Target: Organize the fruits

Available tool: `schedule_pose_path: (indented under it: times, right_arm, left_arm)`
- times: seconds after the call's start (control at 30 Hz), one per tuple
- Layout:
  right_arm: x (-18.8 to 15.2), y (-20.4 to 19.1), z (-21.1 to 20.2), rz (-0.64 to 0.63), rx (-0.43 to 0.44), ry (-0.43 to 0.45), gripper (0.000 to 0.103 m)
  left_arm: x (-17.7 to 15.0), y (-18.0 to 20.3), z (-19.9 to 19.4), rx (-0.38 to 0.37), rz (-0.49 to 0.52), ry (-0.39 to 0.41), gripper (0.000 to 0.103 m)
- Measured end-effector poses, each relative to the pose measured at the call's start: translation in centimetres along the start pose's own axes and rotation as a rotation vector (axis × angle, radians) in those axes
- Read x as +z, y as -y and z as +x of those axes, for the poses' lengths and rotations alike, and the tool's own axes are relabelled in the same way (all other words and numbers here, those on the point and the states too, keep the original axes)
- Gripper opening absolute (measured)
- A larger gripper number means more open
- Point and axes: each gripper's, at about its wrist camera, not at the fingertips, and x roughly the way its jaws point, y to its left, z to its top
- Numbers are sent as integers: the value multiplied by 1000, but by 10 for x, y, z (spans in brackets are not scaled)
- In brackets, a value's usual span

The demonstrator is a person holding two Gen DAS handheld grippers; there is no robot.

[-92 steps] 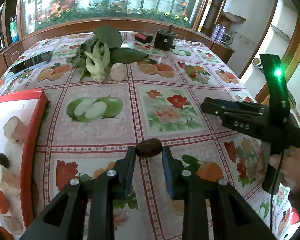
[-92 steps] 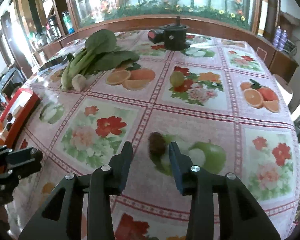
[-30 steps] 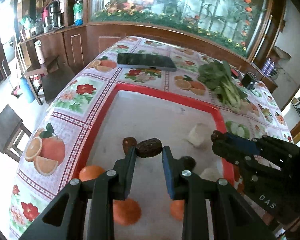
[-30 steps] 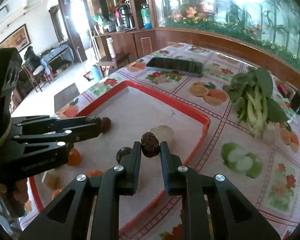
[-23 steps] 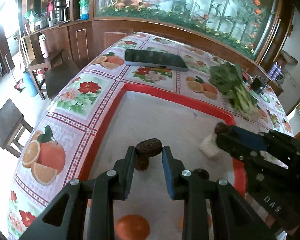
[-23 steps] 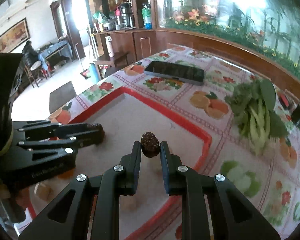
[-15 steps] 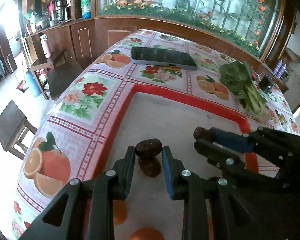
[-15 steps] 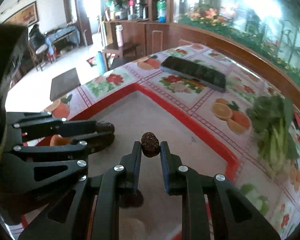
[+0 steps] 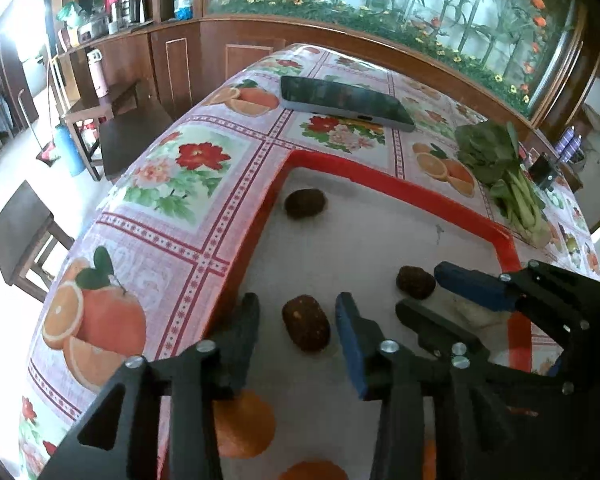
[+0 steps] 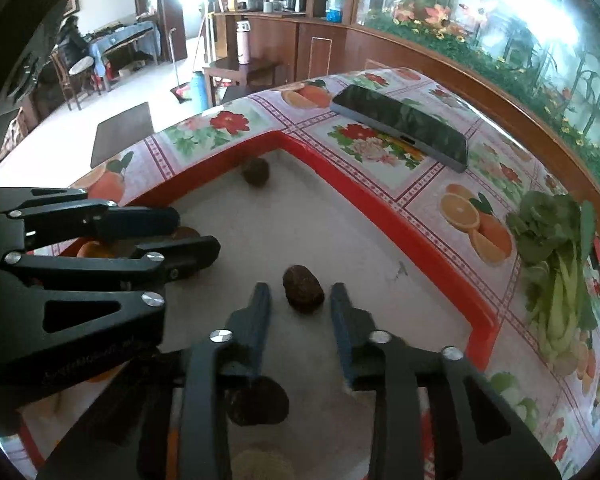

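- Left wrist view: left gripper (image 9: pixel 296 318), jaws just opening, straddles a brown date (image 9: pixel 306 328) lying loose on the red tray (image 9: pixel 400 192).
- Right gripper (image 10: pixel 298 306), likewise just opening, flanks another date (image 10: pixel 303 289), seemingly untouched.

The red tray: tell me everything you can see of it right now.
The red tray is rectangular, with a raised glossy red rim, plastic by its look, and a pale flat floor. It lies on the fruit-print tablecloth. One brown date sits near its far corner; another date lies between the left gripper's open jaws, a third between the right gripper's, both having just opened. Oranges rest at its near end.
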Motion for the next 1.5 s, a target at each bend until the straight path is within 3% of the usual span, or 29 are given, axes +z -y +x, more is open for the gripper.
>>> schedule_pose_path:
  times: [0.3, 0.37, 0.53, 0.7, 0.77, 0.97, 1.07, 1.23, 1.5]
  right_arm:
    - [-11, -3, -39, 24, -44, 38, 38]
    - [-14, -2, -52, 46, -43, 61, 46]
    - [-35, 0, -93, 122, -42, 120, 81]
    - [-72, -5, -119, 200, -10, 68, 98]
    - [-89, -8, -125, 230, 9, 34, 99]
    - [-144, -21, -141, 329, 22, -61, 99]
    - [-162, -25, -148, 369, 37, -67, 100]
    - [-175, -34, -160, 348, 30, -31, 100]
    - [-176, -41, -160, 288, 30, -32, 100]
  left_arm:
    - [-9, 7, -28, 32, 0, 45, 74]
    - [-14, 7, -39, 44, -13, 65, 81]
    - [-33, 9, -69, 67, -49, 109, 88]
    - [-63, 17, -97, 101, -90, 117, 94]
    - [-77, 21, -107, 116, -115, 112, 100]
    - [-129, 29, -136, 157, -183, 109, 101]
    - [-154, 29, -141, 146, -222, 99, 101]
    - [-181, 35, -147, 156, -226, 97, 101]
    - [-193, 50, -155, 180, -182, 114, 101]
